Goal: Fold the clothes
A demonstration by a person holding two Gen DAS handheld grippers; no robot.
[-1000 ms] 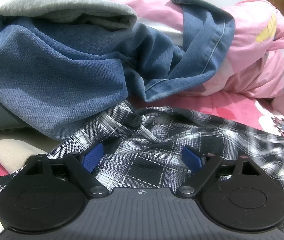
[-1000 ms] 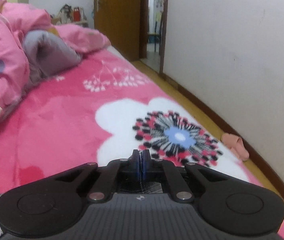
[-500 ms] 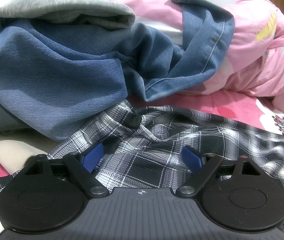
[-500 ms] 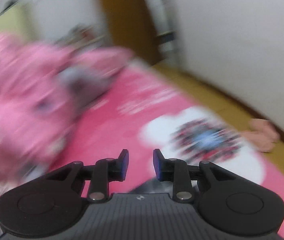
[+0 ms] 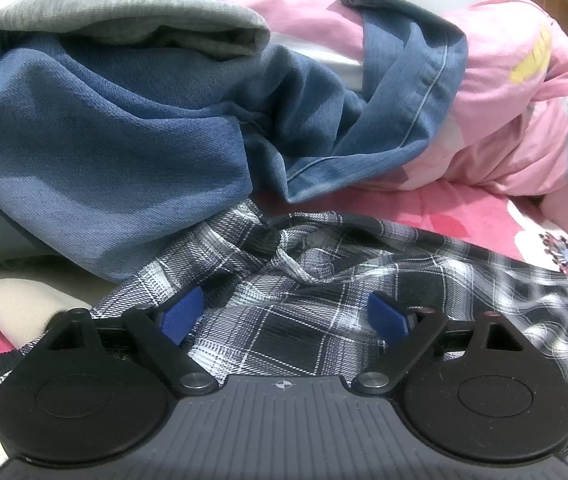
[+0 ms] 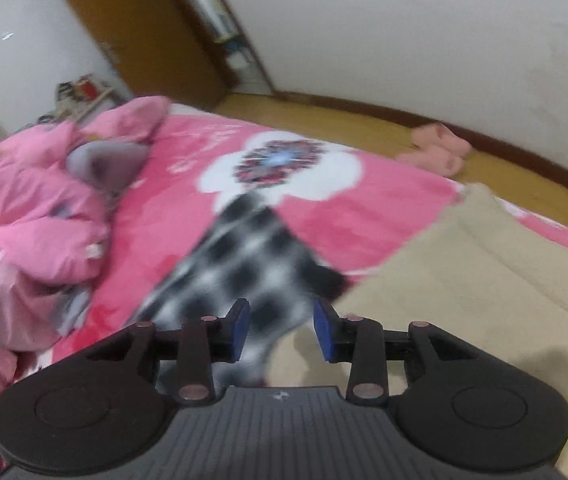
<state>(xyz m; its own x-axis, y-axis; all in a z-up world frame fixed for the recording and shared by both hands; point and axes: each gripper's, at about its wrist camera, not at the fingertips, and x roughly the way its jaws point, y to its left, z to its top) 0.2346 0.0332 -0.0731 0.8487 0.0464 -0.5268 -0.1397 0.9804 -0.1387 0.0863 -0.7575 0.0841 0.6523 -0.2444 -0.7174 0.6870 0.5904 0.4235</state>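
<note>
A black-and-white plaid shirt (image 5: 363, 264) lies rumpled on the pink bed, right under my left gripper (image 5: 284, 308). Its jaws stand wide and are opening a little more, with plaid cloth lying between the blue pads (image 5: 184, 312), which do not press on it. Behind the shirt is a heap of blue jeans (image 5: 104, 160) with a grey garment (image 5: 124, 12) on top. My right gripper (image 6: 282, 326) hovers above a blurred end of the plaid shirt (image 6: 252, 256). Its jaws are opening and hold nothing.
A bunched pink quilt (image 5: 503, 120) (image 6: 36, 208) fills the far side of the bed. A beige cloth (image 6: 463, 280) is spread at the right, over the flowered pink sheet (image 6: 323, 168). Pink slippers (image 6: 435, 150) sit on the wooden floor by the wall, near a brown door (image 6: 136, 28).
The right gripper went from shut to partly open. It swung and rolled, bringing the plaid shirt's end and the beige cloth into its view. The left view looks the same.
</note>
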